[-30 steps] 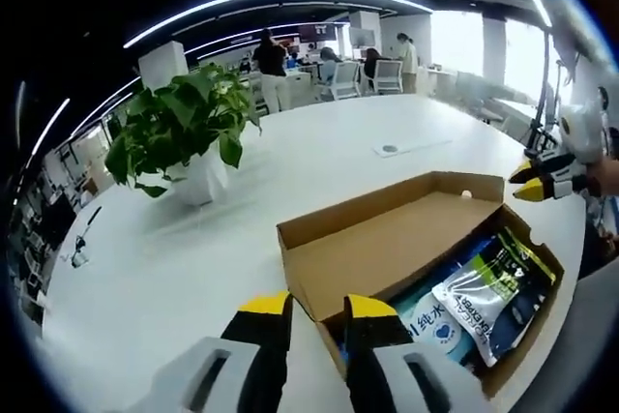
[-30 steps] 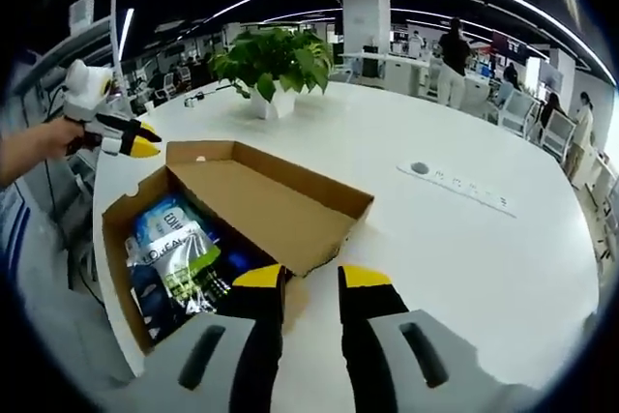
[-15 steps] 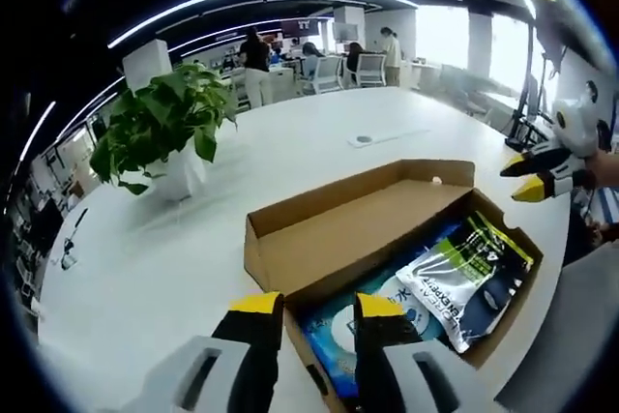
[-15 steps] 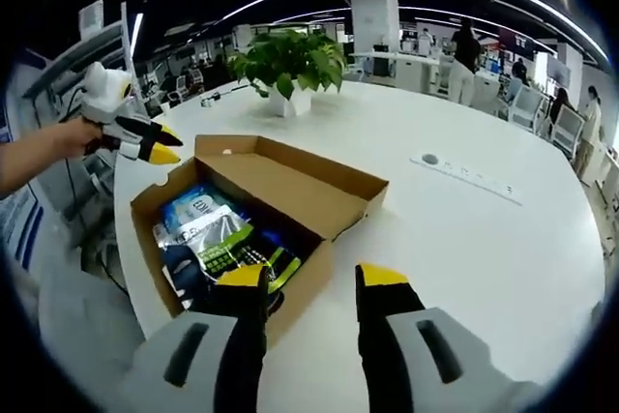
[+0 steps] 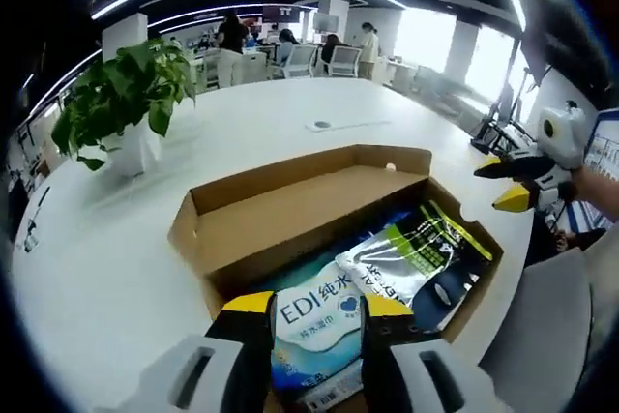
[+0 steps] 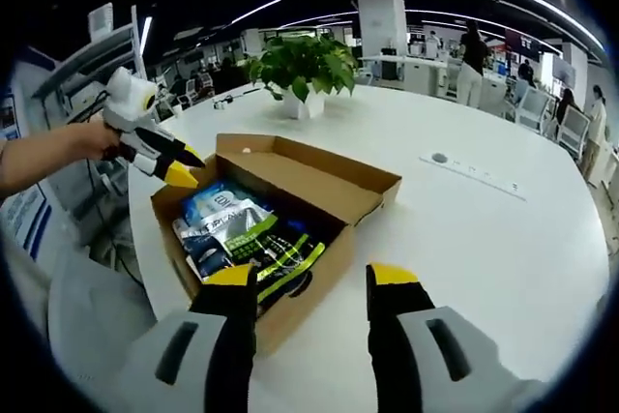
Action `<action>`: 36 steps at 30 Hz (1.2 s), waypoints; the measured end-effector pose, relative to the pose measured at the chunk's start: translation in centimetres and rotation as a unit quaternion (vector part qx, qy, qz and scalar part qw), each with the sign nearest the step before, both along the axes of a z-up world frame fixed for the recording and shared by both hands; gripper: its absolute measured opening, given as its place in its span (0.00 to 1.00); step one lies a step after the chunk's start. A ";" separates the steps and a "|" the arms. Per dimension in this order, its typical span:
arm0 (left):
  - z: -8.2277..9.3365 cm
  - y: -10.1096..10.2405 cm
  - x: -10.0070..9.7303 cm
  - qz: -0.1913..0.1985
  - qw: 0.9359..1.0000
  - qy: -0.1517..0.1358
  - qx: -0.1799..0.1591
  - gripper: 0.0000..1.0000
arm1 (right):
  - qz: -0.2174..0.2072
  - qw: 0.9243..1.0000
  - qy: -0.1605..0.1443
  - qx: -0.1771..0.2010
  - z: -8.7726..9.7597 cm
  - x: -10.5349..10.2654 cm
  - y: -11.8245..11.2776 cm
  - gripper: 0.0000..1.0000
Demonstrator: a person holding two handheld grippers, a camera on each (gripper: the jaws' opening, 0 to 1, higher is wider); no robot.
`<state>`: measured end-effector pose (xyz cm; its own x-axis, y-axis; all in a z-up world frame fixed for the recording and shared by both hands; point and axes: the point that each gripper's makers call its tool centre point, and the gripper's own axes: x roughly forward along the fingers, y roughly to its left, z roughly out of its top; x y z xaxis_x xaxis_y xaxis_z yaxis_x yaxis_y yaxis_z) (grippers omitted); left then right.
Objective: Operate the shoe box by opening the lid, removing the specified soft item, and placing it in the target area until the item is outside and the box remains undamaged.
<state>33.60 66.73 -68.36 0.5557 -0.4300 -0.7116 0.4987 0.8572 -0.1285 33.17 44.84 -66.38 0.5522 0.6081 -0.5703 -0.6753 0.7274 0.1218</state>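
Box sat open, lid folded back. Over the last second the left gripper moved in over the blue pack, jaws narrowly apart, nothing gripped. Right gripper hung wide, empty. Pack remained inside, grab looked next.

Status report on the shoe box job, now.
Both hand-held grippers open, holding nothing: left, right. Shoe box lid open, wipes pack and silver-green pouch inside. Potted plant stands apart, nothing blocking.
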 end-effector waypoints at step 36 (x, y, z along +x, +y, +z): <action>-4.4 -6.1 -4.6 -0.005 0.969 0.201 -0.145 0.25 | 0.015 0.999 -0.004 0.029 0.4 -2.6 0.5 0.45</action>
<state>28.96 60.68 -72.79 0.2522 -0.6483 -0.7185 0.3669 0.7511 -0.5489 30.60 45.29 -65.93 0.5377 0.6571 -0.5283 -0.6982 0.6982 0.1579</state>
